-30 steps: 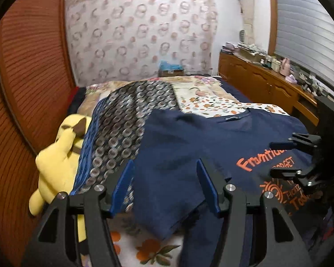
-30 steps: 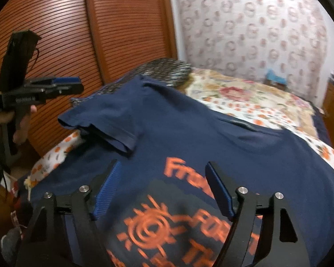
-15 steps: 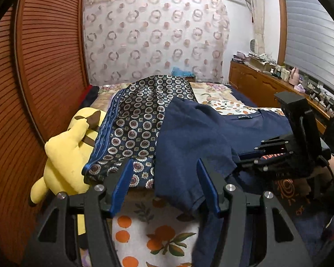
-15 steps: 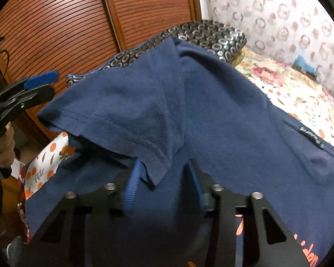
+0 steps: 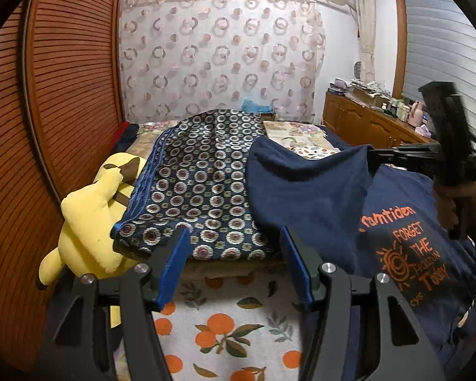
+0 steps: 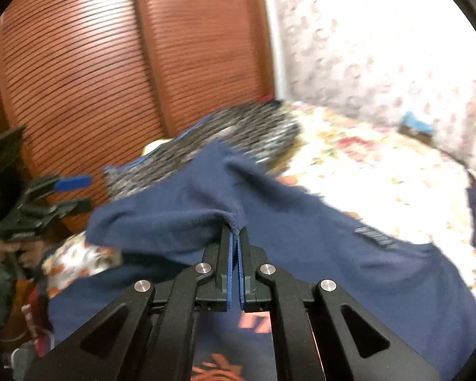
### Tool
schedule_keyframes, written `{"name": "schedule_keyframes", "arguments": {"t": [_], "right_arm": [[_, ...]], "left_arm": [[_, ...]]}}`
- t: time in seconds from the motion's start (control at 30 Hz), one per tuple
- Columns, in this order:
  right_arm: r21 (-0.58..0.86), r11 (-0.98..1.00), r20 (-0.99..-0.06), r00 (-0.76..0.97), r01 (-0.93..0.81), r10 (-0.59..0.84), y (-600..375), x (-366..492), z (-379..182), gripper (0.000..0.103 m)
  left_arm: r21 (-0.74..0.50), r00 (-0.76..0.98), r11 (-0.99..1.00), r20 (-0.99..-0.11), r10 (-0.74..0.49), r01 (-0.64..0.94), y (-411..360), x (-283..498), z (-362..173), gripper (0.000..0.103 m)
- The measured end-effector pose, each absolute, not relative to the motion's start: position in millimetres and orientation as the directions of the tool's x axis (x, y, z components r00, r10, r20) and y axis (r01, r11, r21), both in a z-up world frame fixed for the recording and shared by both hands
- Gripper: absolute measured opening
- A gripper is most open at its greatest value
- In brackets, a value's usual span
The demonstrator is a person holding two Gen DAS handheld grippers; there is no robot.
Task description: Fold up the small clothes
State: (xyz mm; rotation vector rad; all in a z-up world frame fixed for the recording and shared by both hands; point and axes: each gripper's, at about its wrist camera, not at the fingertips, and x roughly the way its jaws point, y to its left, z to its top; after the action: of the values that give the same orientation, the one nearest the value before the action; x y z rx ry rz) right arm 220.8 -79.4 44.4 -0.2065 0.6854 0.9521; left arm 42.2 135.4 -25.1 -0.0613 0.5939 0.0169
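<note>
Navy shirt lies on the bed, its sleeve pinched in the right gripper whose jaws are clamped tight, while the left gripper hangs half-wide and empty, so folding has barely begun.

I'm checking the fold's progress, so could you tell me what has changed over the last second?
The right gripper closed on the sleeve of the navy T-shirt and lifted it toward the shirt's middle. The left gripper stayed open and empty, and the patterned blanket and yellow plush did not move.
</note>
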Motion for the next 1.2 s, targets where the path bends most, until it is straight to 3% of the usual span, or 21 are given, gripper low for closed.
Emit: {"name": "schedule_keyframes", "arguments": {"t": [0.07, 0.13, 0.2, 0.27, 0.7, 1.2], "right_arm": [[0.068, 0.639, -0.662, 0.445, -0.767, 0.604, -82.1, 232.3, 39.3, 0.002], [0.008, 0.681, -0.692, 0.488, -0.732, 0.532, -83.8, 241.4, 33.1, 0.012], [-0.027, 0.703, -0.700, 0.515, -0.711, 0.494, -92.4, 246.4, 29.0, 0.036], [-0.023, 0.714, -0.701, 0.520, -0.700, 0.487, -99.5, 248.4, 27.3, 0.048], [0.004, 0.756, -0.695, 0.541, -0.655, 0.473, -186.4, 219.7, 29.3, 0.049], [-0.041, 0.933, -0.716, 0.662, -0.357, 0.222, -371.9, 216.8, 7.4, 0.053]], "left_arm": [[-0.051, 0.827, 0.998, -0.562, -0.008, -0.024, 130.8, 42.6, -24.3, 0.058], [-0.043, 0.825, 0.999, -0.565, -0.013, -0.014, 125.3, 44.6, -25.1, 0.058], [-0.034, 0.823, 0.999, -0.568, -0.019, -0.001, 119.0, 45.3, -26.3, 0.058], [-0.029, 0.816, 1.000, -0.577, -0.027, 0.013, 112.0, 47.6, -29.8, 0.058], [-0.038, 0.778, 0.996, -0.622, -0.089, 0.083, 67.6, 59.1, -52.4, 0.058], [-0.073, 0.754, 0.977, -0.625, -0.202, 0.202, 4.3, 83.6, -47.3, 0.058]]}}
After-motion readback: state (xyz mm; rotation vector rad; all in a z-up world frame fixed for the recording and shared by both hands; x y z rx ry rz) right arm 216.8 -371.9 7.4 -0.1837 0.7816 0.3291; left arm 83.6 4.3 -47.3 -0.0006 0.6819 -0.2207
